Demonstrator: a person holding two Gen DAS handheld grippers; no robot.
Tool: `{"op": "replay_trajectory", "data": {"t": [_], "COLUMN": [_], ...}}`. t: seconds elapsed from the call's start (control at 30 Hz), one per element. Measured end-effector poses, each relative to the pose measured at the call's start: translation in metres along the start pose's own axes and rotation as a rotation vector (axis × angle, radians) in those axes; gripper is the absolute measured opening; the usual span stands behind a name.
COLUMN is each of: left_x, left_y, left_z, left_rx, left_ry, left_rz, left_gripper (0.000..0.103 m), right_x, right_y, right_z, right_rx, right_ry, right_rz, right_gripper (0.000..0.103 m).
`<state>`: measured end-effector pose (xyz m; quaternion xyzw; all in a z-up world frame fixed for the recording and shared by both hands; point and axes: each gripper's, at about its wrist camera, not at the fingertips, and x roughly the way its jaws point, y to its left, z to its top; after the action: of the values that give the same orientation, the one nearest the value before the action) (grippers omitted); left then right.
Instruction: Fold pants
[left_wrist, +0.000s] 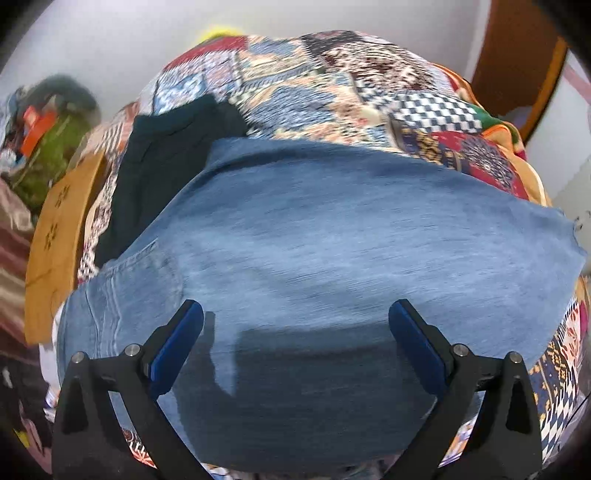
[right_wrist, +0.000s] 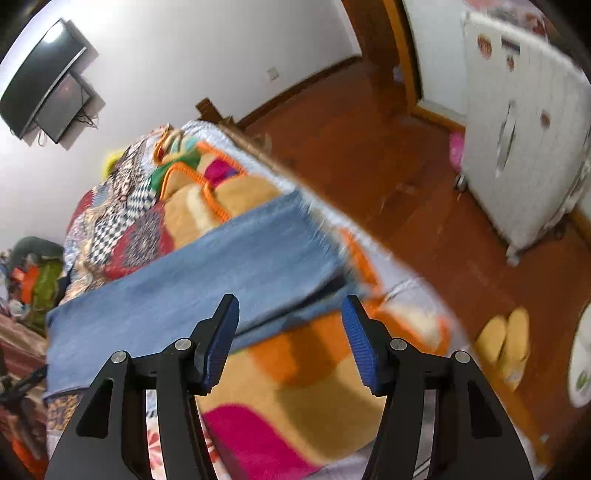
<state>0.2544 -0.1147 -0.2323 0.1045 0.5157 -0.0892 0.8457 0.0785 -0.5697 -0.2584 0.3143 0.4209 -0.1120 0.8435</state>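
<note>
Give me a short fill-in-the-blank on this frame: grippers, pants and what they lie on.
1. The jeans lie spread on a patterned ____.
2. The left gripper is ____, its fingers holding nothing.
3. The right gripper is also open, pointing at the jeans' near ____.
4. On the wood floor beside the bed sits a pair of yellow ____.

Missing words: blanket; open; edge; slippers
</note>
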Motion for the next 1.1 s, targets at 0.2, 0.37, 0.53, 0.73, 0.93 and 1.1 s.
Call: {"op": "replay_trajectory", "data": {"t": [0.2,0.37,0.53,0.73,0.93,1.1], "left_x": [0.004,0.009,0.010,0.010,-0.005,-0.034], "left_y": [-0.018,-0.014,-0.013,-0.012,-0.012,-0.001], "left_z": [0.007,0.007,0.006,0.006,0.004,0.004], "left_rx": [0.023,-0.023,-0.042,-0.053,-0.037,-0.042], "left_ry": [0.002,0.012,0.017,0.021,-0.016,-0.090], "left_rz": [-0.018,-0.053,-0.067,-0.070,-0.044,-0.042], "left_gripper": [0.102,0.103,0.103,0.103,0.103,0.103], "right_x": [0.027,0.037,0.046,0.037,0.000,-0.037], "right_y": [-0.006,-0.015,-0.013,0.001,0.028,0.068], "right_z": [-0.007,-0.005,0.000,0.013,0.030,0.044], "right_rx": [0.102,0.150,0.094,0.007,-0.068,-0.152], "right_ry": [0.006,-0.007,-0.042,-0.101,-0.202,-0.287], "right_rz": [0.009,0.032,0.001,-0.041,0.005,0.068], "right_gripper": [0.054,0.055,0.031,0.008,0.008,0.007]}}
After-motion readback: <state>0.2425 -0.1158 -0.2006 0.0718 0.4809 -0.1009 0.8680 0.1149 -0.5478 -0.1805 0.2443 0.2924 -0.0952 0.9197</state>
